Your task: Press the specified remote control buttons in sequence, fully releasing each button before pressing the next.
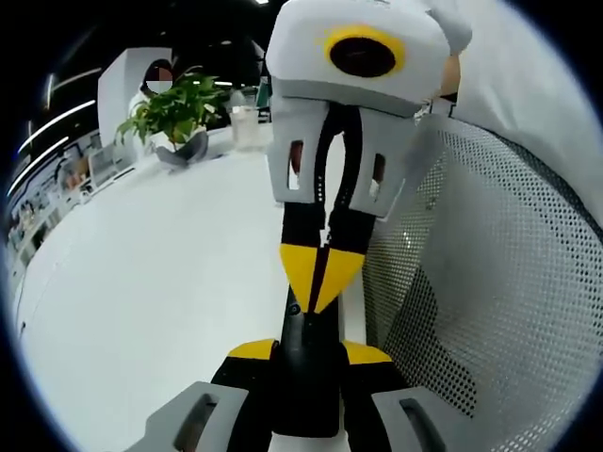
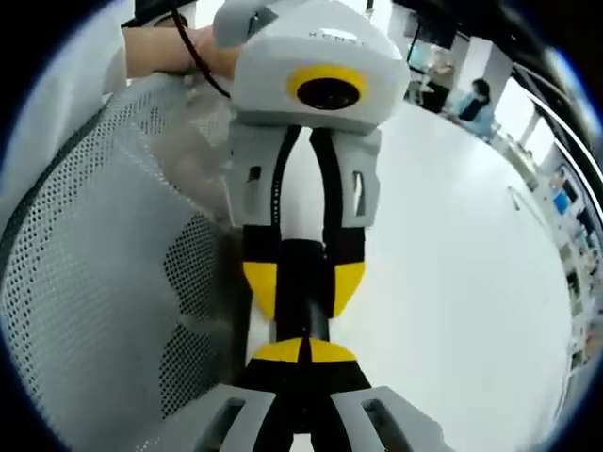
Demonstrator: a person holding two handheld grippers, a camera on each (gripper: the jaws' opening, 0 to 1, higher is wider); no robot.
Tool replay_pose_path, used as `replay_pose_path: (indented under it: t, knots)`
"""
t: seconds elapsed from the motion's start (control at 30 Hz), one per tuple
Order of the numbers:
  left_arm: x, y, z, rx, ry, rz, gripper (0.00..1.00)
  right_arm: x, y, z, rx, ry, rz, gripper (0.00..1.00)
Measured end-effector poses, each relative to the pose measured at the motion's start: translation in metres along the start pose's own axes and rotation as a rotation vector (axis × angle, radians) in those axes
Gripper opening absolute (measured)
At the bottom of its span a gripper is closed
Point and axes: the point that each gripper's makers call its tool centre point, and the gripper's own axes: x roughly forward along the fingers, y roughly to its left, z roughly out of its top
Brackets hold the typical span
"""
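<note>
Remote control (image 1: 303,372): a slim black bar held between the two grippers, out over the white surface (image 1: 160,282) and pointing away from each camera.
Left gripper (image 1: 307,350): jaws closed on the near end of the remote control — yellow pads tight against both its sides.
Right gripper (image 2: 303,350): in its own view the yellow tips meet right at the remote control's (image 2: 301,292) end, touching it; jaws closed, though whether they clamp it or just press on it I cannot tell.
Face-off: each gripper looks straight at the other, the right one coming down from the top of the left gripper view with its tips pinched together on the remote.
Mesh chair back (image 1: 490,282): white and perforated — just beside the grippers.
Background: a leafy potted plant (image 1: 179,113) stands far off on the surface, a clear cup (image 1: 247,127) near it.
</note>
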Motion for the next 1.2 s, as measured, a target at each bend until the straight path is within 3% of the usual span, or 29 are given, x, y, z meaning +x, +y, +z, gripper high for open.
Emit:
replay_pose_path:
  t: [0.03,0.1,0.2,0.4,0.5,0.67,1.2]
  knots:
    - [0.0,0.0,0.0,0.0,0.0,0.0,0.25,0.0,0.0,0.0,0.016,-0.006,0.001,0.0]
    - [0.0,0.0,0.0,0.001,0.0,0.001,0.25,-0.001,0.0,0.001,0.128,-0.038,0.025,0.0]
    - [0.0,0.0,0.0,0.0,-0.002,0.001,0.25,-0.003,-0.001,0.001,0.197,-0.06,0.048,0.0]
    - [0.0,0.0,-0.001,-0.001,-0.001,0.001,0.25,-0.004,-0.017,-0.008,0.198,-0.026,0.009,0.0]
    - [0.0,0.0,0.0,0.0,-0.001,0.001,0.25,-0.003,-0.015,-0.002,0.24,-0.056,0.051,0.0]
    - [0.0,0.001,0.0,-0.002,-0.002,0.001,0.25,0.0,-0.014,-0.002,0.214,-0.026,0.084,0.0]
    - [0.0,0.002,0.0,0.0,0.0,0.0,0.24,0.004,-0.017,-0.002,0.297,0.041,0.169,0.0]
